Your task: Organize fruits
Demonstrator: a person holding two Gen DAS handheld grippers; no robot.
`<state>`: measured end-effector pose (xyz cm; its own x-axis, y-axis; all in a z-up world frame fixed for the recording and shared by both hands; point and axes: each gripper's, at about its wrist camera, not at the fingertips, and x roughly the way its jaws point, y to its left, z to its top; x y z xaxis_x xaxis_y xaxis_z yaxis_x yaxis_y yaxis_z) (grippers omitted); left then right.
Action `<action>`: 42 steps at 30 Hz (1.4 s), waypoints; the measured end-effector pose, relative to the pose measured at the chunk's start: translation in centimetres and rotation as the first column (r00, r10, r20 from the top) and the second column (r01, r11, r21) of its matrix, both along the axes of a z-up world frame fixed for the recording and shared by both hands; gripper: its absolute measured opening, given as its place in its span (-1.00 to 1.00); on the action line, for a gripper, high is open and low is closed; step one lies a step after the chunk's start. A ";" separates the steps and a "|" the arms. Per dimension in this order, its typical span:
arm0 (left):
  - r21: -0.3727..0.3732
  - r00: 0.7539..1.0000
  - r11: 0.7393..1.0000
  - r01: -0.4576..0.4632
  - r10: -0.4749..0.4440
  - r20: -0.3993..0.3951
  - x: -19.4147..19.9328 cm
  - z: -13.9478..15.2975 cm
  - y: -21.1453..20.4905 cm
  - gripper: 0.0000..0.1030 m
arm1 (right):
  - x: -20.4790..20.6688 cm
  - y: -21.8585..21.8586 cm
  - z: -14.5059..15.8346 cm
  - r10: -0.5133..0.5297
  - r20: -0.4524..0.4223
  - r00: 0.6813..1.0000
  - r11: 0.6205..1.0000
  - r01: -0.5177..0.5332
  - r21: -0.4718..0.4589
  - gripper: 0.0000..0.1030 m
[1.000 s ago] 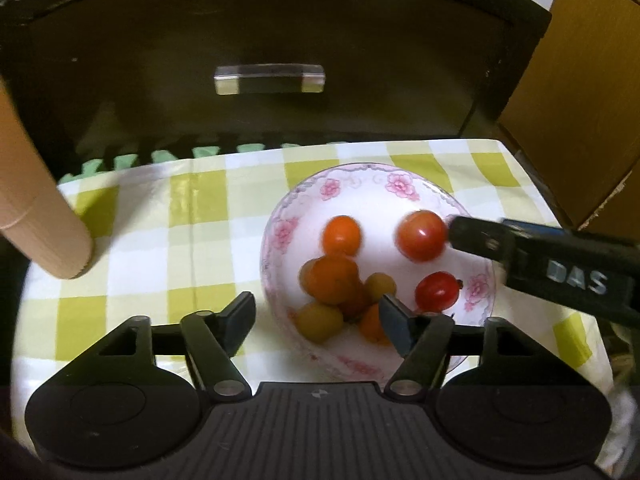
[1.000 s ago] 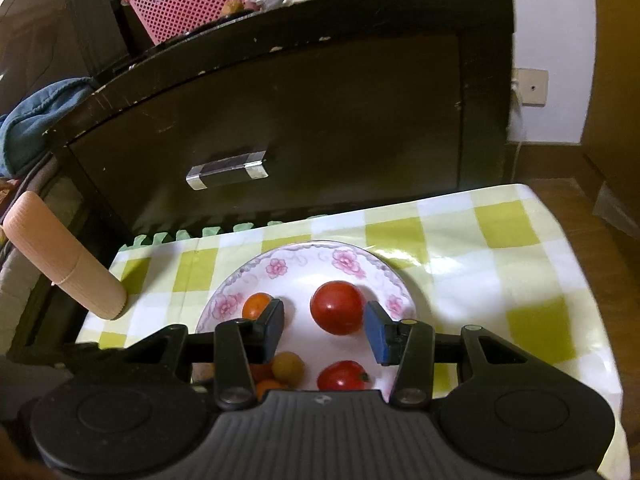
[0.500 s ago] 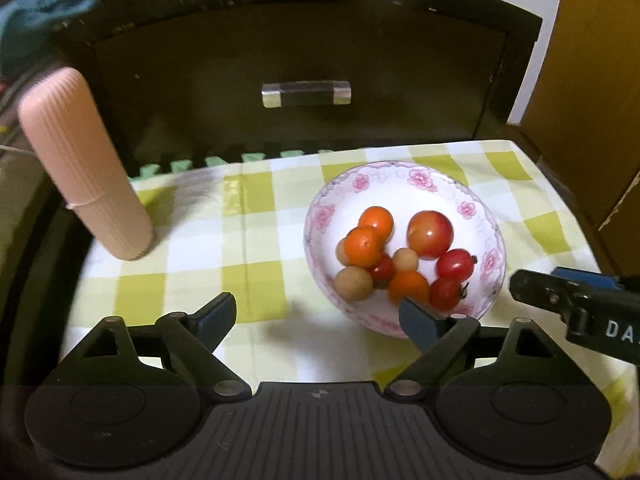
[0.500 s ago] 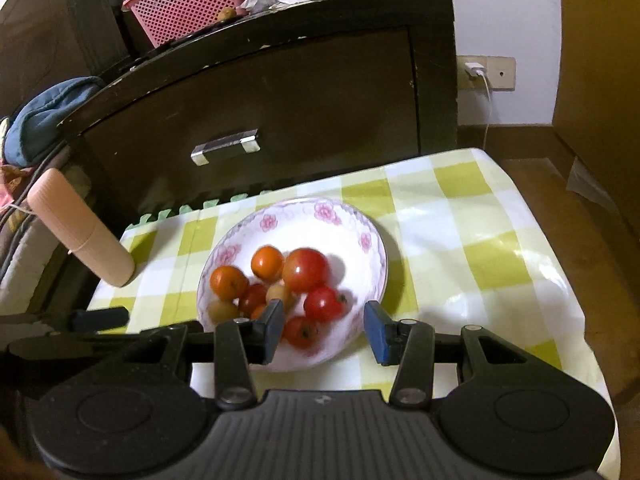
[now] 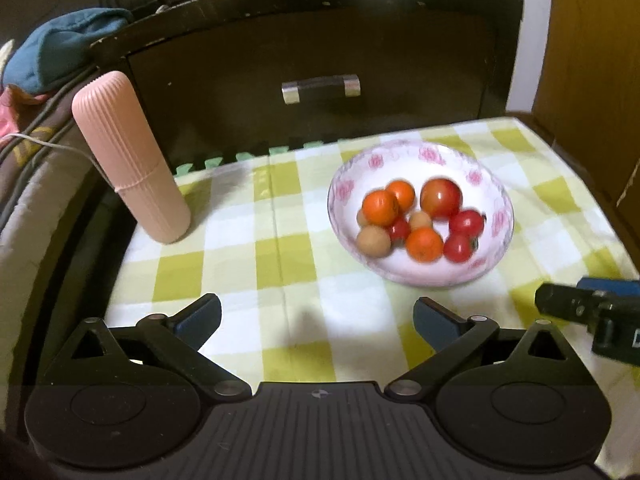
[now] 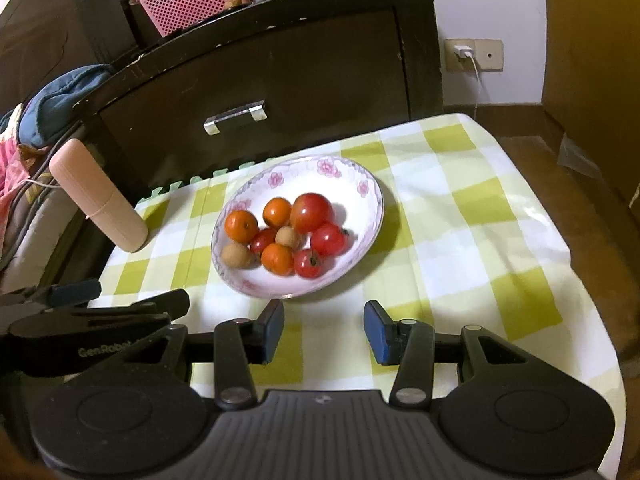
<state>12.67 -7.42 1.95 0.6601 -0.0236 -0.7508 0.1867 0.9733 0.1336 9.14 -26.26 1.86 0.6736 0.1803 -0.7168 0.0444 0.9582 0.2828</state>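
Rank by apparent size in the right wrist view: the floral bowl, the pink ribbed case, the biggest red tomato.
1. floral bowl
2. pink ribbed case; it stands about as far from the camera as the bowl
3. biggest red tomato

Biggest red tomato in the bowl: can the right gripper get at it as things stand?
Probably yes. The right gripper is open and empty, with bare cloth up to the bowl; the tomato lies uncovered, though neighbouring fruit crowd it.

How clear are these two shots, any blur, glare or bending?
Left wrist view: the bowl and its fruit are smeared by motion blur, and the dresser top bows from the fisheye. Right wrist view: sharper; glare spots shine on the largest tomato, the tablecloth has a sheen on its right side, and the corners go dark.
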 end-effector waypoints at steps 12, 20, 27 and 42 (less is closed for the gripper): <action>-0.012 0.999 1.000 -0.015 0.015 -0.033 -2.5 0.2 1.1 1.00 | -3.3 0.8 0.1 -0.004 0.000 1.000 1.000 0.004 0.024 -0.17; -0.027 0.998 0.999 -0.019 0.018 -0.053 -4.1 0.0 1.7 1.00 | -5.5 1.6 0.5 0.004 0.008 1.000 0.999 -0.004 0.038 -0.17; -0.053 0.998 0.998 -0.021 0.018 -0.055 -5.3 0.4 2.2 1.00 | -6.8 2.2 0.4 0.009 0.005 1.000 0.999 -0.009 0.039 -0.17; -0.141 0.991 0.989 -0.038 0.020 -0.133 -5.7 -0.3 3.1 1.00 | -8.3 2.8 0.2 0.017 0.003 1.000 0.999 -0.017 0.045 -0.17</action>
